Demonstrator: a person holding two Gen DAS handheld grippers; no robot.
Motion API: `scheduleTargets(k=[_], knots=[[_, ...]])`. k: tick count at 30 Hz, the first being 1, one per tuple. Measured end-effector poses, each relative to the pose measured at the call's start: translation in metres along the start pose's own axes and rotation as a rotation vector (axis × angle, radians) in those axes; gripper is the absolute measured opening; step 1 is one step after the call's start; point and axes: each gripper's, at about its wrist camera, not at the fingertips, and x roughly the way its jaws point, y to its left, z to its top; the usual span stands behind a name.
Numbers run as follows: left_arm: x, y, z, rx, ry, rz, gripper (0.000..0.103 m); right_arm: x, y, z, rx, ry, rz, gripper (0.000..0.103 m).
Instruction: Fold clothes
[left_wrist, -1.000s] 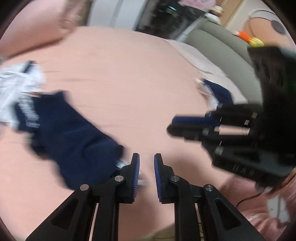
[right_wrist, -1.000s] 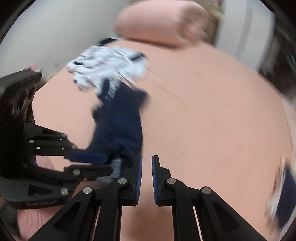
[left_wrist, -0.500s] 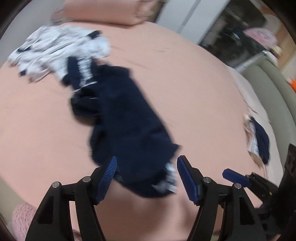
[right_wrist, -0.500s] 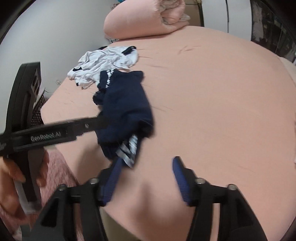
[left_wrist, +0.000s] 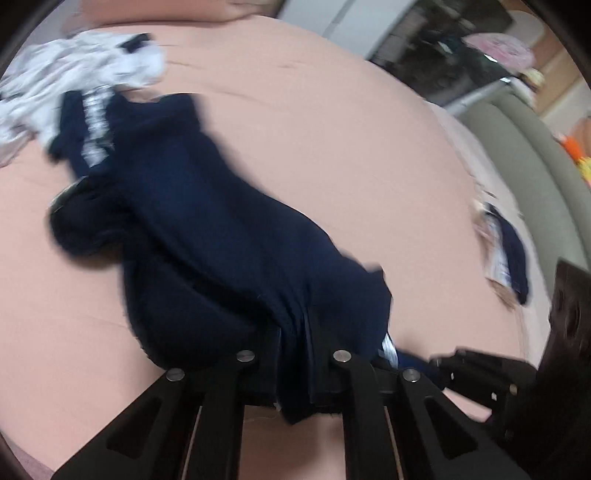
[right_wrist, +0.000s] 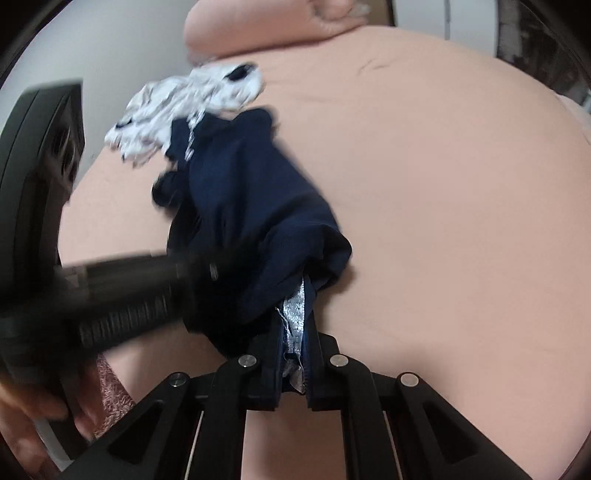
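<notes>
A navy garment (left_wrist: 221, 236) with white lettering lies crumpled on the pink bed (left_wrist: 332, 129). My left gripper (left_wrist: 295, 369) is shut on its near edge. My right gripper (right_wrist: 293, 354) is shut on the same navy garment (right_wrist: 251, 206) at a hem with a silver-white print, just right of the left gripper (right_wrist: 122, 295). The right gripper also shows in the left wrist view (left_wrist: 480, 373). The garment's far end rests against a white patterned garment (left_wrist: 74, 74).
The white patterned garment (right_wrist: 192, 103) lies at the far left of the bed. A rolled pink duvet (right_wrist: 266, 26) sits behind it. A small folded navy piece (left_wrist: 506, 251) lies at the right, by a grey-green headboard (left_wrist: 535, 155).
Both grippers were shut and empty, then opened over the navy garment's near edge half a second ago. Now both have closed on it side by side.
</notes>
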Motion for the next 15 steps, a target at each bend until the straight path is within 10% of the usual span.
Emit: scheduleTargets(k=[15], knots=[[0.056,-0.195,-0.087,0.199,0.219,-0.297,0.009,-0.162,-0.122,-0.107,0.144,-0.1,-0.285,0.009]])
